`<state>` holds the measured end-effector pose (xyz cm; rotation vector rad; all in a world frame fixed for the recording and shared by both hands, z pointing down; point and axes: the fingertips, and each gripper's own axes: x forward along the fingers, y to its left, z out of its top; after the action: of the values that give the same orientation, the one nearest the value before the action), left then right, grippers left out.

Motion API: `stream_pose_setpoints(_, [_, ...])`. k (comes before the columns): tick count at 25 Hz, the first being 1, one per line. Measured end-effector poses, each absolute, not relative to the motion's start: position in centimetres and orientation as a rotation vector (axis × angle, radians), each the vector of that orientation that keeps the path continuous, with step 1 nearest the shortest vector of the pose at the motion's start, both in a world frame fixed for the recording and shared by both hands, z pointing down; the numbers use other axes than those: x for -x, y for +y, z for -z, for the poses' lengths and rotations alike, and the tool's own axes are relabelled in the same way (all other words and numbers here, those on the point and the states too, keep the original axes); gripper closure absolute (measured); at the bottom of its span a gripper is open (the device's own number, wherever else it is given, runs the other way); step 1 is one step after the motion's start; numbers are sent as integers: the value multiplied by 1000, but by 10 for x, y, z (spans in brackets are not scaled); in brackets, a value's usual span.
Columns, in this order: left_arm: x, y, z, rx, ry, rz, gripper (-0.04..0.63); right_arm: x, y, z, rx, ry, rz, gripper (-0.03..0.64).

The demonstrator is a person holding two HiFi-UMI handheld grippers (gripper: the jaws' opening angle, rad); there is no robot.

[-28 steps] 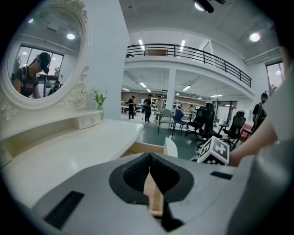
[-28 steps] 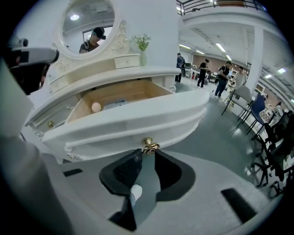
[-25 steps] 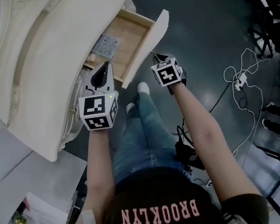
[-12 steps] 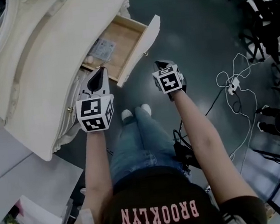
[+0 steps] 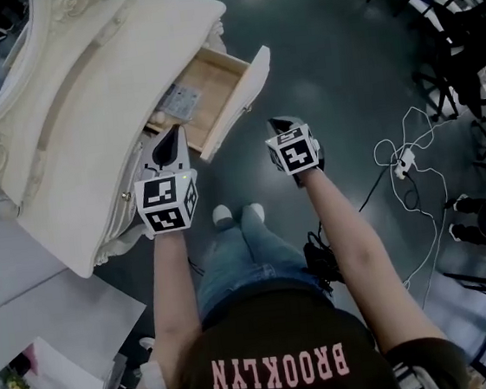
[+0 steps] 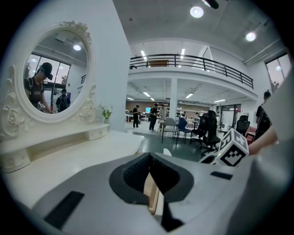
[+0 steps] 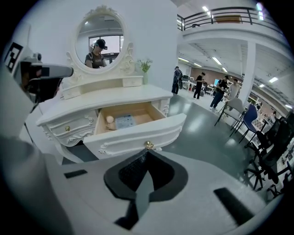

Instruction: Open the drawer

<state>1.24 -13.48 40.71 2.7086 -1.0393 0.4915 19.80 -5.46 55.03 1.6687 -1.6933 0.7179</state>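
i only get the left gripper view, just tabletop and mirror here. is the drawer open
Observer: Yes. The drawer stands pulled well out of the dressing table.
Operator: anything in it
Observer: A pale flat packet and a small round ball lie on its wooden floor.
Operator: is the right one on the knob
Observer: No. The right hand-held gripper has its jaws together with nothing between them. The gold knob shows beyond its tips, clear of them.
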Motion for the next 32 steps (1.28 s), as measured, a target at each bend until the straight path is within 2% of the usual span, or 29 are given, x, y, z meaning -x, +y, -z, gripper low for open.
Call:
stream_pose_setpoints(20, [-28, -153, -305, -2859, -1131, -317, 589, -193, -74, -412, -1832, -1916, -578, 620])
stream_pose_setpoints(32, [-47, -156, -256, -2988, -1112, -211, 589, -179, -86, -303, -1944, -2087, -215, 621])
